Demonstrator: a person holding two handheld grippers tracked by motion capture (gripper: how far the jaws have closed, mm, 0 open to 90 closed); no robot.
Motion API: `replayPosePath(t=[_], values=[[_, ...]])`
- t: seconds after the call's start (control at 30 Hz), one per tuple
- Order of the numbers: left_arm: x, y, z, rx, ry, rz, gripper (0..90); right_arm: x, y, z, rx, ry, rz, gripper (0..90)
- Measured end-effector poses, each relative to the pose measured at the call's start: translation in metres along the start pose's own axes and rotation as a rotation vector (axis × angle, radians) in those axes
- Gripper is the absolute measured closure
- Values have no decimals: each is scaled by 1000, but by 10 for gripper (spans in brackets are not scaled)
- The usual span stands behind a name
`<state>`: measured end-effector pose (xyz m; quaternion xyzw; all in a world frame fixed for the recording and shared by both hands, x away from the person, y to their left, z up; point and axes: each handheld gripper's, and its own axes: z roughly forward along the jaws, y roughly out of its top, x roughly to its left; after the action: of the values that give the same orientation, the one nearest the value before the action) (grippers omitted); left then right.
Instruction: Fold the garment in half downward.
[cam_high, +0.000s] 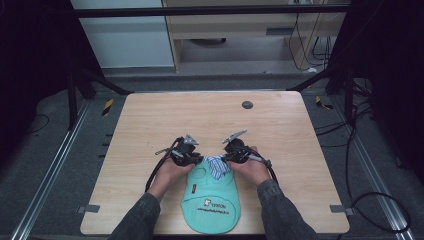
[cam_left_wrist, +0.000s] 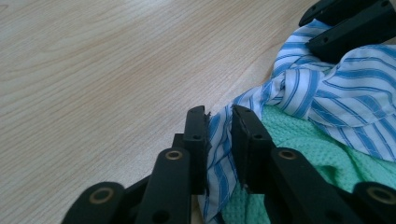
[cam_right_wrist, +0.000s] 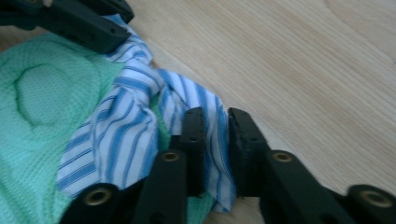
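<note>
Lying flat near the table's (cam_high: 150, 120) front edge, about midway between its front corners: a green shirt (cam_high: 212, 200) with a blue-striped collar (cam_high: 217, 165) at its far end. Left gripper (cam_left_wrist: 218, 122) nearly closed, pinching one side of the striped collar. Right gripper (cam_right_wrist: 215, 122) likewise nearly closed, pinching the collar's other side, just beside the left one.

Dark grey denim sleeves (cam_high: 134, 220); black screw-studded two-jaw left gripper (cam_high: 186, 154) and right gripper (cam_high: 234, 150), grey plates, black cables.
</note>
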<state>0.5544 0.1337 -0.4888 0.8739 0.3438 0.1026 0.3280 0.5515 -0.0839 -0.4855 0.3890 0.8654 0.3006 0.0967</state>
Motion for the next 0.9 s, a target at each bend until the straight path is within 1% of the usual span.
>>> replayPosePath(t=[0.03, 0.1, 0.17, 0.23, 0.27, 0.3, 0.33, 0.4, 0.43, 0.5, 0.53, 0.57, 0.7, 0.9], values=[[-1, 0, 0, 0, 0, 2, 786, 1, 0, 0, 2, 6, -9, 805], [-1, 0, -1, -2, -2, 3, 807, 2, 1, 0, 4, 3, -21, 830], [0, 0, -2, 0, -10, 8, 827, 3, 1, -2, 8, -1, -43, 833], [2, 2, -3, 3, -16, 10, 840, 3, 2, -7, -8, -3, -58, 836], [2, 3, -5, -1, -19, 12, 841, 3, 2, -9, -14, -4, -69, 838], [2, 5, -9, -15, -20, 17, 842, 4, 3, -11, -23, -2, -75, 838], [2, 5, -9, -15, -20, 17, 843, 4, 3, -11, -23, -2, -75, 838], [2, 9, -15, -32, -17, 25, 844, 6, 7, -20, -36, -12, -110, 838], [2, 11, -16, -42, -19, 23, 844, 7, 9, -25, -42, -17, -122, 838], [2, 13, -18, -47, -17, 28, 845, 7, 10, -27, -50, -17, -129, 838], [1, 15, -21, -55, -19, 33, 845, 7, 11, -31, -53, -18, -134, 838], [1, 20, -26, -66, -21, 38, 846, 8, 15, -38, -63, -26, -154, 839], [0, 31, -36, -86, -17, 61, 847, 6, 20, -49, -72, -44, -182, 841], [0, 48, -47, -96, -10, 94, 847, 1, 28, -63, -96, -57, -195, 842]])
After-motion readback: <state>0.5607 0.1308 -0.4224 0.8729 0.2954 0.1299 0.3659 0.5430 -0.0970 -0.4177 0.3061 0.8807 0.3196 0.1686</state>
